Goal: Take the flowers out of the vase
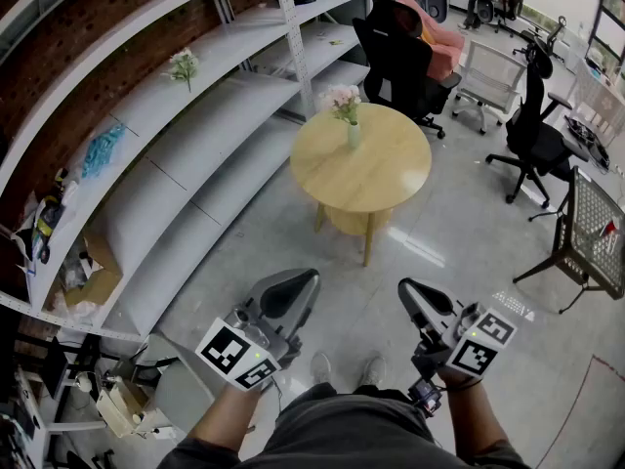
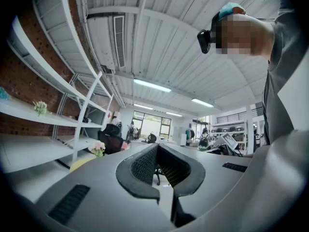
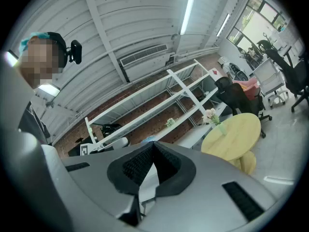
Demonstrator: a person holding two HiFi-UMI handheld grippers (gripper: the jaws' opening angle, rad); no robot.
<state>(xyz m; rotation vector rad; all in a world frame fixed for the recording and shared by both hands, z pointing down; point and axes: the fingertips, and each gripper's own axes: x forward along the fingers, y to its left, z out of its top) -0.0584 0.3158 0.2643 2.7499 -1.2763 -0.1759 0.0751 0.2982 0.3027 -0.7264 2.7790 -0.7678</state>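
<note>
- The flowers (image 1: 343, 99) stand upright in a small pale vase (image 1: 353, 135) on the round wooden counter (image 1: 391, 169). The vase sits on the far part of the top, toward the shelves (image 1: 210, 125), not at its middle.
- The left tongs (image 1: 309, 279) are closed, tip to tip, with nothing between them.
- The right tongs (image 1: 404, 286) are closed too, and empty.
- Both tongs are held level at the person's front, well apart from the counter, with bare floor (image 1: 283, 233) between.
- The vase lies straight ahead and roughly between the two tongs. Neither hand looks clearly nearer, so I judge either could take the stems.
- The stems run up and down, so the pull should go straight up along them. A sideways tug could tip the light vase, and the other tongs may need to steady it.
- Nothing has been gripped yet. The first step is to walk up to the counter and open the tongs.
- The near edge of the counter faces the person and the reach goes across most of the top, which is otherwise bare.
- The shelves run close along the left side. A black chair (image 1: 400, 62) stands just behind the counter and another office chair (image 1: 537, 140) is off to the right. The straight path looks free.
- A second bunch of flowers (image 1: 183, 64) lies on a shelf, away from the vase.
</note>
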